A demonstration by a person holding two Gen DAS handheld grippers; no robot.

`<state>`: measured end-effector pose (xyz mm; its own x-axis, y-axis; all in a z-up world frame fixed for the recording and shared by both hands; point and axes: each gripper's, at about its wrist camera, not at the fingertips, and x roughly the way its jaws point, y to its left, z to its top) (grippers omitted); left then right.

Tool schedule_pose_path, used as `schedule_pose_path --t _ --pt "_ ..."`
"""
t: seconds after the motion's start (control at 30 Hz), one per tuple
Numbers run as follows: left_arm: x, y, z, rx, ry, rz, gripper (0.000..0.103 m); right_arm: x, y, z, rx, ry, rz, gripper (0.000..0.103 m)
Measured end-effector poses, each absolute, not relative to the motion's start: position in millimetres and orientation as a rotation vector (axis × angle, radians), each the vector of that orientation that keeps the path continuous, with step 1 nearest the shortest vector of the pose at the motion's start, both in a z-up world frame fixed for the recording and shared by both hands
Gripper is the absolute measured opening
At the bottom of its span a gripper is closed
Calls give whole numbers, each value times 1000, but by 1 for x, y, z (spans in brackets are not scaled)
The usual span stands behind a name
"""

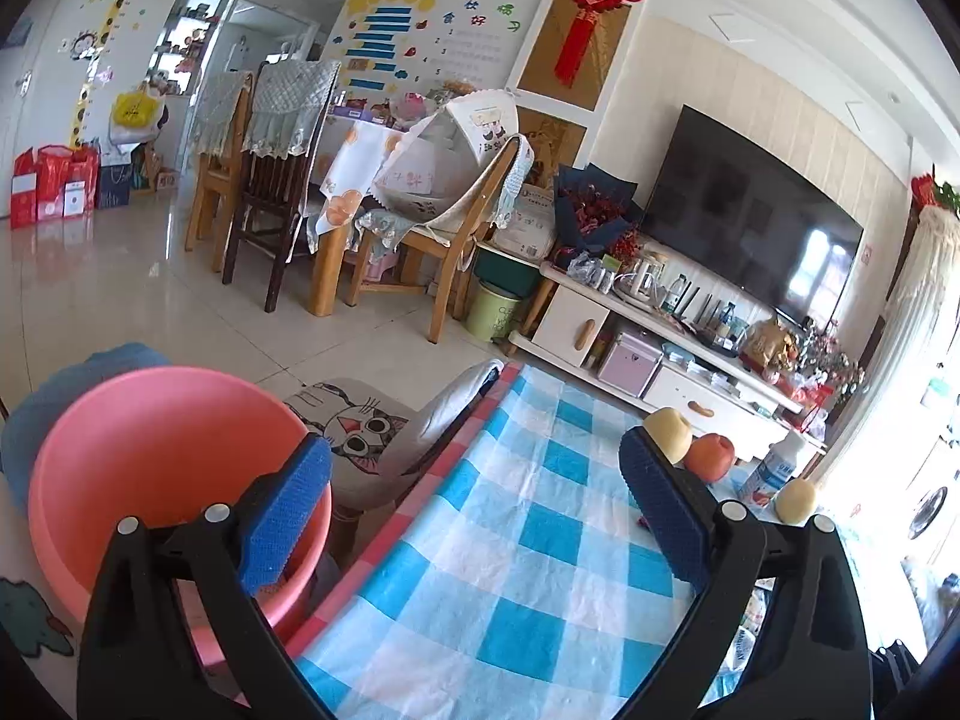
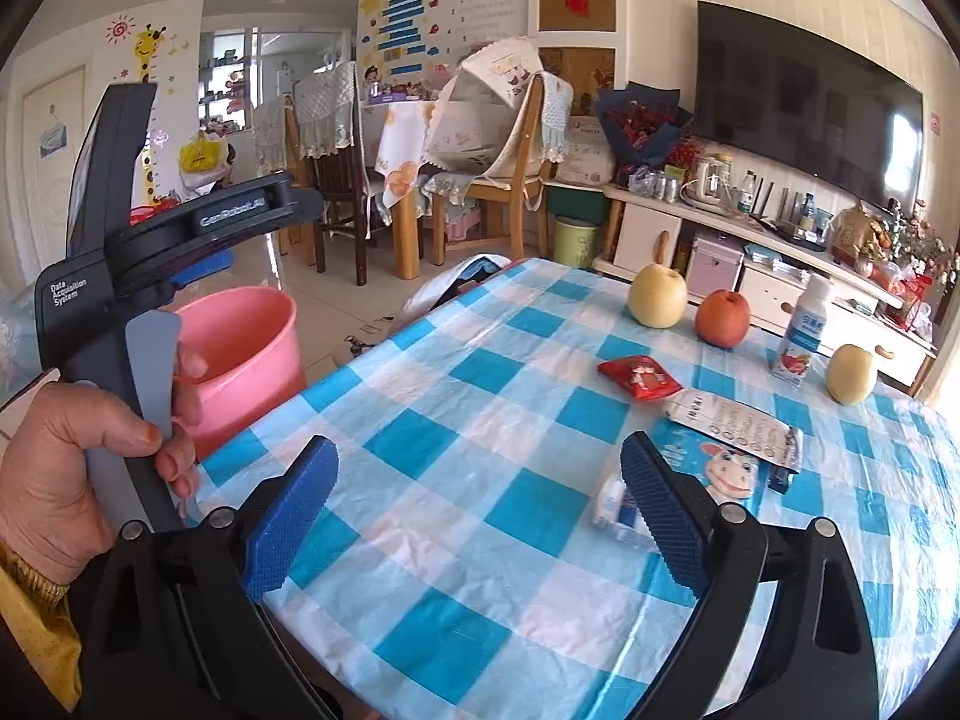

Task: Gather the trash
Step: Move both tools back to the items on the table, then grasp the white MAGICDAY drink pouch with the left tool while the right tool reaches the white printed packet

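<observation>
A pink bin (image 1: 162, 480) stands at the table's left edge; it also shows in the right wrist view (image 2: 240, 360). My left gripper (image 1: 474, 498) is open and empty, with its left finger over the bin's rim. My right gripper (image 2: 477, 504) is open and empty above the checkered table (image 2: 480, 450). On the table lie a red snack wrapper (image 2: 639, 378), a white printed wrapper (image 2: 735, 429), a blue cow-print wrapper (image 2: 726, 471) and a small white-blue wrapper (image 2: 615, 507) beside my right finger. The left gripper's body (image 2: 138, 276) shows in the right wrist view, held by a hand.
Two yellow pears (image 2: 657, 297) (image 2: 849, 375), a red apple (image 2: 723, 318) and a yogurt bottle (image 2: 804, 330) stand at the table's far side. A cat-print stool (image 1: 360, 438) sits beside the bin. Dining chairs (image 1: 264, 180), a green bin (image 1: 492, 312) and a TV cabinet (image 1: 660, 354) lie beyond.
</observation>
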<state>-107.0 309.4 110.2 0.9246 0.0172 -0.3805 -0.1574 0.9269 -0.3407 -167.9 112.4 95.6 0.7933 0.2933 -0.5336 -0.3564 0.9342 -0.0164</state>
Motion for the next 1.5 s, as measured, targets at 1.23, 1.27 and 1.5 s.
schedule_pose_path --t 1.23,1.27,1.5 --pt "-87 156 81 -73 574 -52 99 -115 -121 103 288 592 14 95" --pt "-85 151 77 -66 592 -71 99 -113 -126 103 296 596 8 95" --pt "-80 98 46 -49 735 -217 99 -85 -140 92 313 632 -21 95"
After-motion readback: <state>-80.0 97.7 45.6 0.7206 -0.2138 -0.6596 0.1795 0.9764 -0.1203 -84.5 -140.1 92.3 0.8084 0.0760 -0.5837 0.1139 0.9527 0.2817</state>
